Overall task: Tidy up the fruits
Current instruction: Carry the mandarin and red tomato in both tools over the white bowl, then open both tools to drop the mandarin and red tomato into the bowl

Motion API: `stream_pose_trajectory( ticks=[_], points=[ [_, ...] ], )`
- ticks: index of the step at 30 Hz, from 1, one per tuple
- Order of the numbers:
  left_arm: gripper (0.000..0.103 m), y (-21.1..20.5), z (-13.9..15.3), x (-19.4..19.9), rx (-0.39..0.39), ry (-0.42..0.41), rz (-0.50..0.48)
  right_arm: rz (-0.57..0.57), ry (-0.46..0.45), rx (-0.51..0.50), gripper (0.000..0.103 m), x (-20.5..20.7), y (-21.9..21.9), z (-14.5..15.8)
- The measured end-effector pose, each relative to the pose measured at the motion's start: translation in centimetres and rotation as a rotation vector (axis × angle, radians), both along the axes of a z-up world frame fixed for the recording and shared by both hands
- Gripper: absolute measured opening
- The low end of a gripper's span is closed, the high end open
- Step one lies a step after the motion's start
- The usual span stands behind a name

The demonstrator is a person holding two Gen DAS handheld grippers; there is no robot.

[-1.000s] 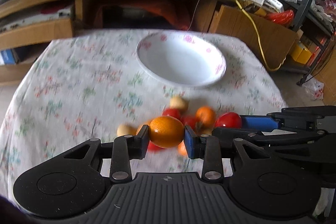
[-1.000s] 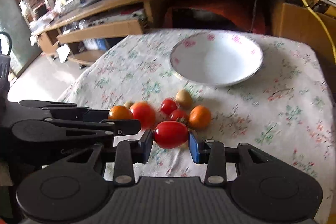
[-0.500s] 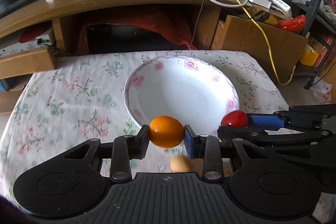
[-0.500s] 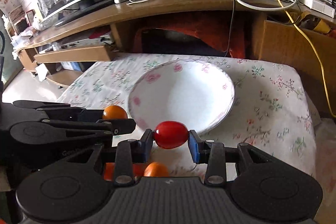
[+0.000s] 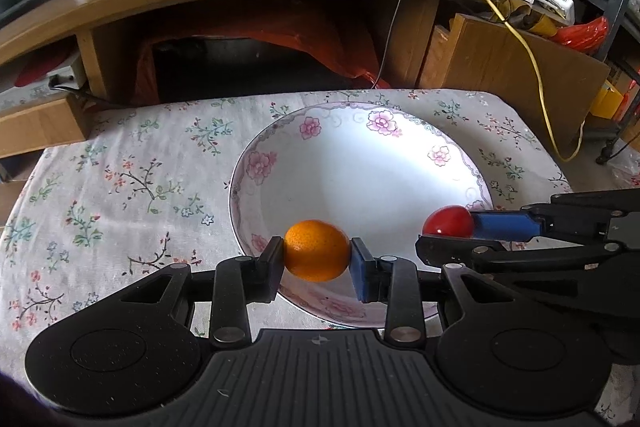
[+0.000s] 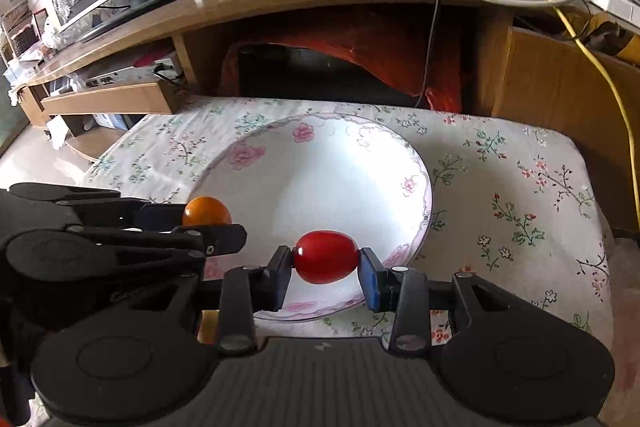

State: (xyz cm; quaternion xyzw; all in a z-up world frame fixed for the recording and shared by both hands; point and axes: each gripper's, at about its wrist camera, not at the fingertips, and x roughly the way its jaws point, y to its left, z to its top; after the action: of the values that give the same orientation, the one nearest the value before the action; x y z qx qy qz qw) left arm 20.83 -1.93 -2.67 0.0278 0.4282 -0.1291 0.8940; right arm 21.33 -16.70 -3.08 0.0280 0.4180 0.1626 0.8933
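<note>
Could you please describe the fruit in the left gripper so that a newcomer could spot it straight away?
Find the floral plate on the flowered tablecloth. Over its near rim two grippers each clamp a fruit. The left gripper holds the orange, round and dimpled, unlike the smooth red tomato beside it.

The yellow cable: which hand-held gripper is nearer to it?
Right. The right hand-held gripper is on the yellow cable's side of the bowl; the left is farther away.

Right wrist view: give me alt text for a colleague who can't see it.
The right hand-held gripper grips a red tomato over the near rim of an empty white floral bowl on a flowered tablecloth. At left, the left hand-held gripper holds an orange fruit.
</note>
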Motion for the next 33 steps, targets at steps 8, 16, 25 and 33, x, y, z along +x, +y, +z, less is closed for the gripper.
stream_pose_trajectory(
  ticks=[8,16,25,33],
  points=[
    [0.042,-0.2,0.0,0.1,0.030,-0.013,0.003,0.011,-0.006,-0.019,0.037,0.6,0.3,-0.5],
    [0.044,-0.4,0.2,-0.2,0.050,-0.024,0.012,0.015,-0.015,-0.032,0.038,0.6,0.4,-0.4],
    [0.055,0.1,0.8,-0.3,0.057,-0.044,0.037,0.017,-0.044,-0.032,0.038,0.3,0.4,0.1],
    [0.057,0.1,1.6,-0.9,0.078,-0.073,0.042,0.018,-0.066,-0.029,0.038,-0.2,0.5,0.7]
  ],
)
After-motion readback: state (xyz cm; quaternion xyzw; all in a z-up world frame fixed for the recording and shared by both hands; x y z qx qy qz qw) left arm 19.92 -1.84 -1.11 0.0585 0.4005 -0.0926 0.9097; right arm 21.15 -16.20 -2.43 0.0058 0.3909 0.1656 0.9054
